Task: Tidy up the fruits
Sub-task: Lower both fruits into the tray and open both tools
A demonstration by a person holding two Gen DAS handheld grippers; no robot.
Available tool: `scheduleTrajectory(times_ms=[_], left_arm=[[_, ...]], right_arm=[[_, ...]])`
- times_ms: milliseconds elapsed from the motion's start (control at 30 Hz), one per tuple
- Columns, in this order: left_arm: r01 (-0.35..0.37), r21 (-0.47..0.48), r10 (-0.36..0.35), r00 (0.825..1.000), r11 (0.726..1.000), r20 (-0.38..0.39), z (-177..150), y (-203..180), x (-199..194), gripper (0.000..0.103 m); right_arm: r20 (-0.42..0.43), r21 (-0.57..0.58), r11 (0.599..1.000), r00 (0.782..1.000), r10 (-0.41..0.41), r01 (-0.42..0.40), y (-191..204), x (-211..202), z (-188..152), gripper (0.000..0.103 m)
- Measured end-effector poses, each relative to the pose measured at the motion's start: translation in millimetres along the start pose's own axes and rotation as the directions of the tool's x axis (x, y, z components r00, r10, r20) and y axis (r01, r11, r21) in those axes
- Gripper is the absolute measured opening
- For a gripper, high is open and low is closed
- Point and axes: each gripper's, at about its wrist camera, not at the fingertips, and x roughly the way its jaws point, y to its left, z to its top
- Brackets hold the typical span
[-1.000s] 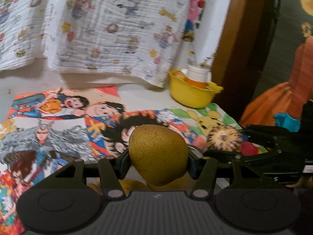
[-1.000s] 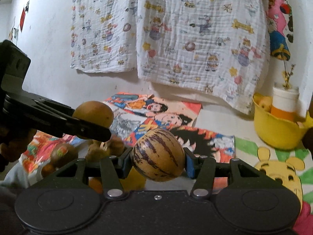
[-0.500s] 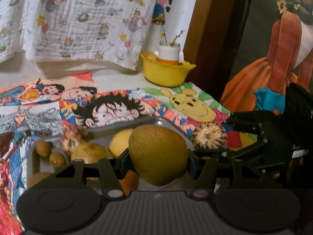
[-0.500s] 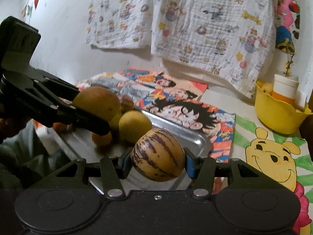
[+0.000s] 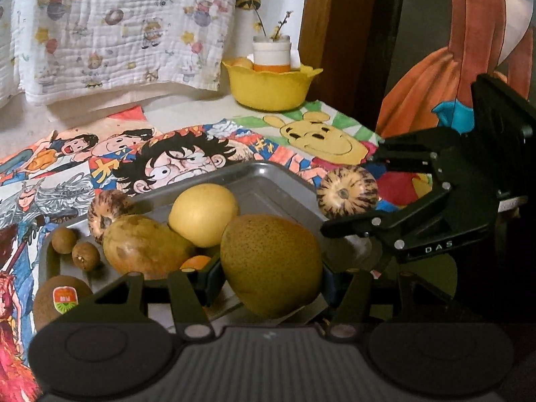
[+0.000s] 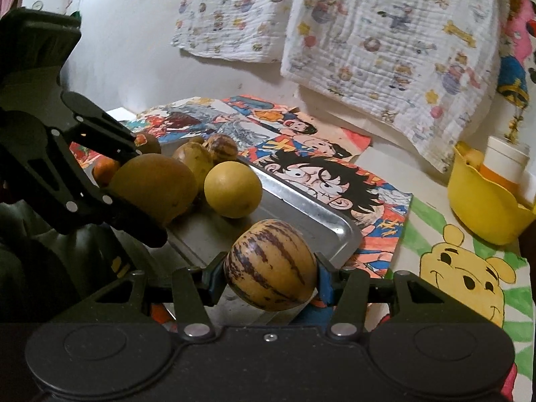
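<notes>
My left gripper (image 5: 271, 278) is shut on a brown speckled pear (image 5: 270, 263) and holds it over the near part of a metal tray (image 5: 264, 181). The pear also shows in the right wrist view (image 6: 154, 187). My right gripper (image 6: 271, 276) is shut on a striped pepino melon (image 6: 270, 264) above the tray's right end (image 6: 335, 224); the melon shows in the left wrist view (image 5: 347, 191). In the tray lie a yellow round fruit (image 5: 202, 213), a mango (image 5: 144, 246), another striped melon (image 5: 107, 212), two longans (image 5: 75, 248), a kiwi (image 5: 60, 298) and a small orange (image 5: 196, 263).
The tray sits on cartoon posters (image 5: 174, 160) on a white table. A yellow bowl (image 5: 269, 85) with a white cup stands at the back right, by a wooden post (image 5: 338, 33). A printed cloth (image 6: 385, 26) hangs on the wall behind.
Both grippers have come down and forward over the tray with their fruits still held. The tray and its fruits have come into full view and look closer.
</notes>
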Motion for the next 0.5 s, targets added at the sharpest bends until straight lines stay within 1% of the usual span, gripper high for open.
scheduleTrajectory(times_ms=[133,267,500], left_arm=[[-0.012,0.012,0.012,0.999,1.000,-0.036,0.2,-1.1,3.2,0.062],[-0.015,0.014,0.016,0.999,1.000,-0.052,0.7,-0.6,3.4,0.062],[-0.033,0.031,0.035,0.996,0.999,-0.080,1.4,-4.9,5.6,0.062]], right_arm=[[-0.015,-0.030,0.999,1.000,0.012,-0.013,-4.0,8.3,-0.7,0.055],[-0.029,-0.041,0.999,0.999,0.019,-0.020,-9.7,16.1,-1.9,0.055],[-0.029,-0.050,0.998,0.999,0.034,-0.036,-12.8,18.0,-1.4,0.055]])
